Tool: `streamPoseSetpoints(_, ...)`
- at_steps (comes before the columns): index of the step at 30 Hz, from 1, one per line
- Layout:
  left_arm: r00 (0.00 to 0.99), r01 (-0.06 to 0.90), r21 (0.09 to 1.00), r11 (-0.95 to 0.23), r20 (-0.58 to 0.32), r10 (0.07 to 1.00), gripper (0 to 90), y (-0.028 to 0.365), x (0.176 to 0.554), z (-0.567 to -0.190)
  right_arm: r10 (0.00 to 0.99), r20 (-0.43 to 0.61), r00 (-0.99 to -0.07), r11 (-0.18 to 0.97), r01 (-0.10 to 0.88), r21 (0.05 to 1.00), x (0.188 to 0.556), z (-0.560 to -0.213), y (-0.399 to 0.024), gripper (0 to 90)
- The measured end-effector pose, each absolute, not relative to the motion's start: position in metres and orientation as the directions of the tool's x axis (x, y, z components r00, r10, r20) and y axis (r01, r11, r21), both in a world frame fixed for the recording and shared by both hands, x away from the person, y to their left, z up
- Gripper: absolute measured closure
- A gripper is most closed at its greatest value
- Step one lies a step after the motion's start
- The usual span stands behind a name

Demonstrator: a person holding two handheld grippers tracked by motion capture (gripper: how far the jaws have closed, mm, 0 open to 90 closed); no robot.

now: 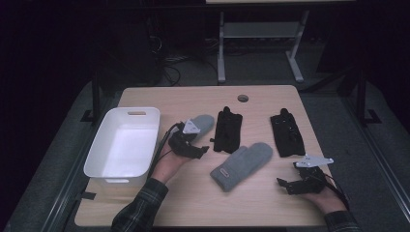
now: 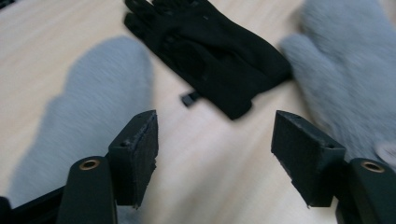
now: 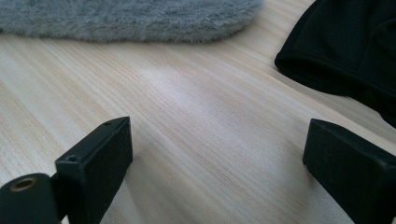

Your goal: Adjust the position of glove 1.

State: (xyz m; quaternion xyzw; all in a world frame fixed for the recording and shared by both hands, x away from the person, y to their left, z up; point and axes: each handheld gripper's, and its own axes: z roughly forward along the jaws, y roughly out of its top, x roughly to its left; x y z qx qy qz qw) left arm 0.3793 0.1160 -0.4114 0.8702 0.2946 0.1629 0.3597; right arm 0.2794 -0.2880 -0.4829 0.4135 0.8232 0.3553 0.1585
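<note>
My right gripper [image 1: 288, 185] sits at the lower right of the high view, low over the wooden table [image 1: 193, 203], with my hand behind it at the bottom edge. Its jaws stand wide apart with bare wood between them; they hold nothing. In the right gripper view the cuff of a black glove [image 3: 355, 51] fills the upper right corner and the fuzzy edge of a grey mitten [image 3: 130, 18] runs along the top.

That mitten [image 1: 241, 166] lies flat in the lower middle of the high view, slanted, with its labelled cuff toward me and its tip toward the upper right. It is well apart from both of my grippers.

My left gripper [image 1: 199, 150] is left of centre in the high view, just right of the white bin [image 1: 99, 150]. Its jaws are partly open and grip nothing: in the left gripper view the two black pads [image 2: 140, 154] have only table between them. A second grey mitten [image 2: 93, 107] lies on the table on the left of that view, below and behind my left pad. In the high view its rounded tip [image 1: 203, 123] pokes out beyond my gripper, toward the upper right.

Farther up, a black glove [image 1: 228, 129] lies in the middle of the table, fingers pointing away from me. The other black glove [image 1: 287, 132] lies to its right, above my right gripper. The bin is open at the top, along the table's left edge.
</note>
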Motion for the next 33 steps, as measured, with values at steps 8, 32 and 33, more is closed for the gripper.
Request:
streamPoseSetpoints(8,0.722,0.425,0.706,-0.566,0.112,0.683,35.9,0.111,0.417,-0.409,0.793,0.033,-0.608,0.406,0.568,0.716,0.279,-0.483,-0.288,7.9)
streamPoseSetpoints(32,0.655,0.581,0.612,-0.537,0.039,0.754,33.3,0.116,0.46,-0.453,0.793,0.033,-0.609,0.406,0.568,0.716,0.279,-0.483,-0.288,7.9)
streamPoseSetpoints(33,0.653,0.581,0.614,-0.534,0.041,0.756,34.3,0.116,0.46,-0.454,0.793,0.033,-0.609,0.406,0.568,0.716,0.279,-0.483,-0.288,7.9)
